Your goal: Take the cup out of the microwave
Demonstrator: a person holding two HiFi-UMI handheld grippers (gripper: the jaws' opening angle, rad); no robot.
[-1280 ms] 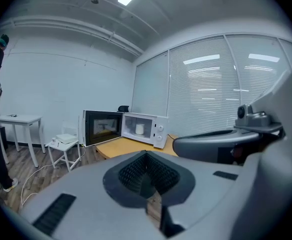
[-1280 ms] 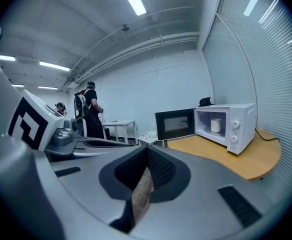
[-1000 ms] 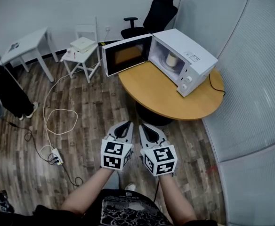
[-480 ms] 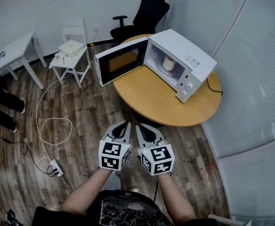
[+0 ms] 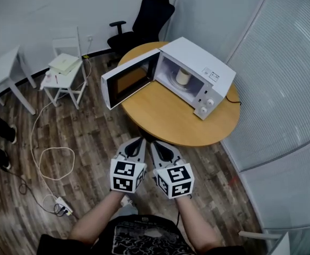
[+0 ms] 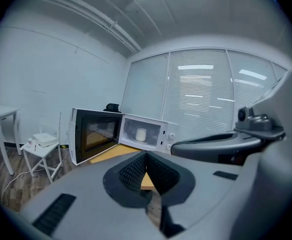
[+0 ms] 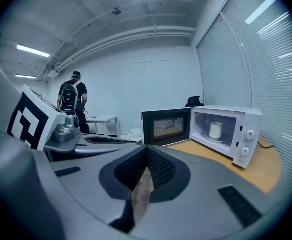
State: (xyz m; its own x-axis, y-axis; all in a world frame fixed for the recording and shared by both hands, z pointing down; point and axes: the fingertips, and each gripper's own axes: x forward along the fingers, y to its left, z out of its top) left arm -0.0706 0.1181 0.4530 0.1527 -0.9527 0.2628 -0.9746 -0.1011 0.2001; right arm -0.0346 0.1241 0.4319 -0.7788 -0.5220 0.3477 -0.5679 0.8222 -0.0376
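Observation:
A white microwave (image 5: 198, 65) stands on a round wooden table (image 5: 165, 113) with its door (image 5: 128, 82) swung wide open to the left. Inside it stands a pale cup (image 5: 183, 77), upright; the same cup (image 6: 141, 134) shows in the left gripper view and the cup (image 7: 216, 130) in the right gripper view. My left gripper (image 5: 138, 143) and right gripper (image 5: 158, 145) hang side by side over the floor, short of the table's near edge. Both are shut with nothing between their jaws.
A black office chair (image 5: 144, 20) stands behind the table. A small white stool (image 5: 65, 70) with papers and a white desk (image 5: 1, 73) are at the left. A cable (image 5: 43, 153) and power strip (image 5: 61, 206) lie on the wood floor. A blinds-covered glass wall (image 5: 282, 89) runs along the right. A person (image 7: 72, 101) stands far off.
The table and microwave have drawn nearer to the grippers and slid left in the head view. Both grippers stayed shut, side by side.

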